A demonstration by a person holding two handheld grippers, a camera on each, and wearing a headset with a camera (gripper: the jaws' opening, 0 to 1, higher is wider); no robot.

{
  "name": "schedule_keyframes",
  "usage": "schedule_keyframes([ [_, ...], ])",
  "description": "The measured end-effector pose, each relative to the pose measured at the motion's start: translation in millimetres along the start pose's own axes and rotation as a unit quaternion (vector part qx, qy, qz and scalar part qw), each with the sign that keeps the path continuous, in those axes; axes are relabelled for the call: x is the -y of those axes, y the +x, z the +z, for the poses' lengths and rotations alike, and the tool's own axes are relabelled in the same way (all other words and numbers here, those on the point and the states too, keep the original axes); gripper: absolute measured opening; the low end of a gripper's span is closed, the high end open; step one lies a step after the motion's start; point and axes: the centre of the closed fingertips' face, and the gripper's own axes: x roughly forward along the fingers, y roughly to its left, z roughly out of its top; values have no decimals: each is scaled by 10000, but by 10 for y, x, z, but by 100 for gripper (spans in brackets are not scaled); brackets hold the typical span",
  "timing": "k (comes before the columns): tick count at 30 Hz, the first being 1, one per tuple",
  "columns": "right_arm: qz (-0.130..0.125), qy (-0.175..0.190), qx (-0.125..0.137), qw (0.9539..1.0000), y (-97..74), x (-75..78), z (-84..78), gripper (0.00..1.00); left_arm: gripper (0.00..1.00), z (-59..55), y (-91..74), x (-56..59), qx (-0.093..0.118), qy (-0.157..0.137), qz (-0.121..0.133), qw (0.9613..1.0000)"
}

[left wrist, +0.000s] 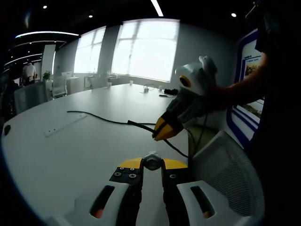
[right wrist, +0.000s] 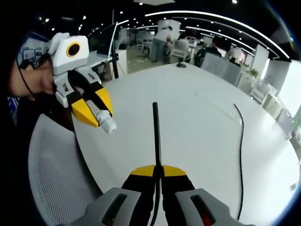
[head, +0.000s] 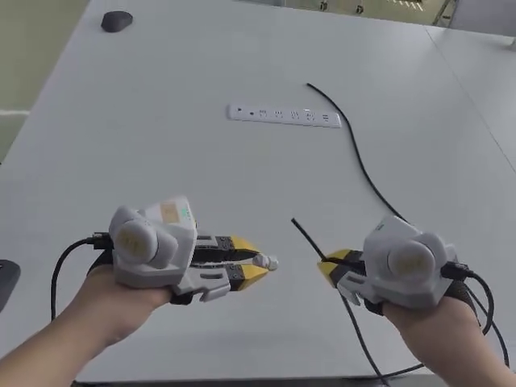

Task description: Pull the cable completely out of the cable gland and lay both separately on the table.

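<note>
My left gripper (head: 256,262) is shut on a small white cable gland (head: 267,262), which pokes out past its yellow jaw tips just above the table. In its own view the gland (left wrist: 152,161) sits pinched between the jaws. My right gripper (head: 324,264) is shut on the black cable (head: 306,238), whose free end sticks up and left, a short gap away from the gland. The cable (right wrist: 155,132) runs straight out from the right jaws, with the gland (right wrist: 107,123) apart to its left. Beyond the gripper the cable trails across the table (head: 359,161).
A white power strip (head: 284,115) lies mid-table, and a dark mouse (head: 117,20) sits at the far left corner. The near edge of the white table (head: 242,339) is just below both grippers. A mesh chair (right wrist: 51,174) stands beside it.
</note>
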Motion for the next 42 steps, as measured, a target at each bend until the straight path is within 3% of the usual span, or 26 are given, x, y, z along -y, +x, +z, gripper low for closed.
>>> schedule_keyframes([
  [9,75,-294,24,9995,76,-10,251,0,15,-47,-88,-29,99,-102,85,9999],
  [19,201,-688,13,9974,306,-40,537,0,15,-169,-192,-76,108,-214,215,9995],
  [24,288,-601,22,9978,388,-57,695,0,15,-231,-260,-91,144,-295,313,9990],
  [34,322,-915,-124,9952,625,-102,858,0,15,-439,-434,-152,147,-439,550,9974],
  [42,428,-1263,-273,9907,919,-168,967,0,15,-614,-506,-237,142,-547,726,9958],
])
